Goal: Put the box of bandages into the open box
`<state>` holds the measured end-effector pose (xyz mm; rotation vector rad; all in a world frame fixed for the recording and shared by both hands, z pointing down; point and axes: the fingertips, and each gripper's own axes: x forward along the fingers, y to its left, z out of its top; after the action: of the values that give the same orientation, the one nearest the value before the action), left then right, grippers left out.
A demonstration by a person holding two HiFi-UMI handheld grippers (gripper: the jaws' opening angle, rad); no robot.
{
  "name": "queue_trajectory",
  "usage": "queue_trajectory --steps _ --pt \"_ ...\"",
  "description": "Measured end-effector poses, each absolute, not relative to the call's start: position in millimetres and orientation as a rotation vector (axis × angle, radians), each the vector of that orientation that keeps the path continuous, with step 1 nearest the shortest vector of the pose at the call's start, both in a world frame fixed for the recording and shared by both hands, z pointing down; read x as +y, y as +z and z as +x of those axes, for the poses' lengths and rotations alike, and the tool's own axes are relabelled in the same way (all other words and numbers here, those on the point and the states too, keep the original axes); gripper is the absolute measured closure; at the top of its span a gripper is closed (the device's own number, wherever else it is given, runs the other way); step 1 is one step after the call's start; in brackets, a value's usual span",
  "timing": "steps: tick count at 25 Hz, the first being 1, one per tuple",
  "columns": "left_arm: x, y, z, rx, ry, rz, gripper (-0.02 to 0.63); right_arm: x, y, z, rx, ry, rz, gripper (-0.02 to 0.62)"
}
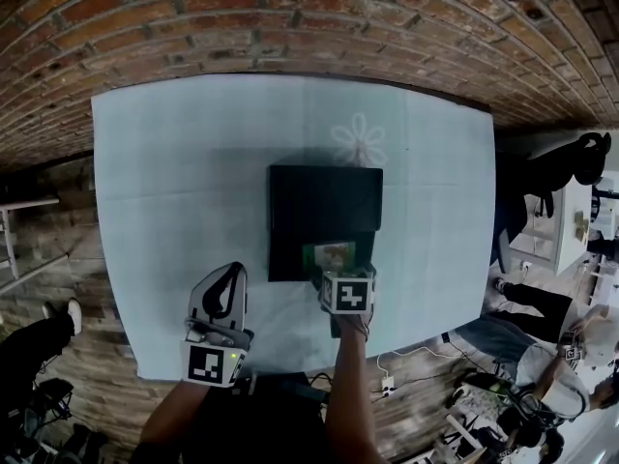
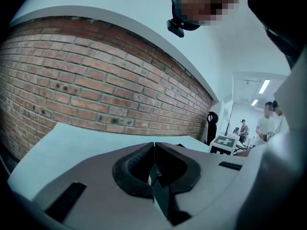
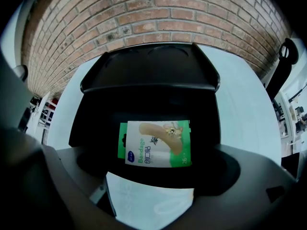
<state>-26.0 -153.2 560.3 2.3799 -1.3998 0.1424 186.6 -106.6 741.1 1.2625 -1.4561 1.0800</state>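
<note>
A black open box stands mid-table with its lid folded back on the far side. The green and white box of bandages lies flat inside it, near its front wall; in the right gripper view the box of bandages rests on the dark floor of the open box. My right gripper hovers just over the front wall, open, jaws spread wider than the bandage box and apart from it. My left gripper is at the near left, shut and empty, tilted up at the wall.
A light blue cloth with a flower print covers the table. A brick wall runs behind it. People, a white stand and cables are beyond the table's right edge; a shoe is at the left.
</note>
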Motion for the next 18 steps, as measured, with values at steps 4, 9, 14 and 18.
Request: queue_trajectory --steps 4,9,14,18 --pt "-150 553 -25 -1.404 0.126 2.390 0.574 -108 723 186 -1.528 1.036 1.310 0.081" --pt "-141 542 -24 -1.388 0.133 2.409 0.574 -109 699 181 -1.660 1.015 1.407 0.083" --pt "-131 527 -21 -1.387 0.115 2.426 0.574 -106 677 180 -1.747 1.046 1.499 0.087" --pt "-119 511 -18 -1.382 0.101 2.447 0.574 -98 663 179 -1.790 1.053 1.528 0.094"
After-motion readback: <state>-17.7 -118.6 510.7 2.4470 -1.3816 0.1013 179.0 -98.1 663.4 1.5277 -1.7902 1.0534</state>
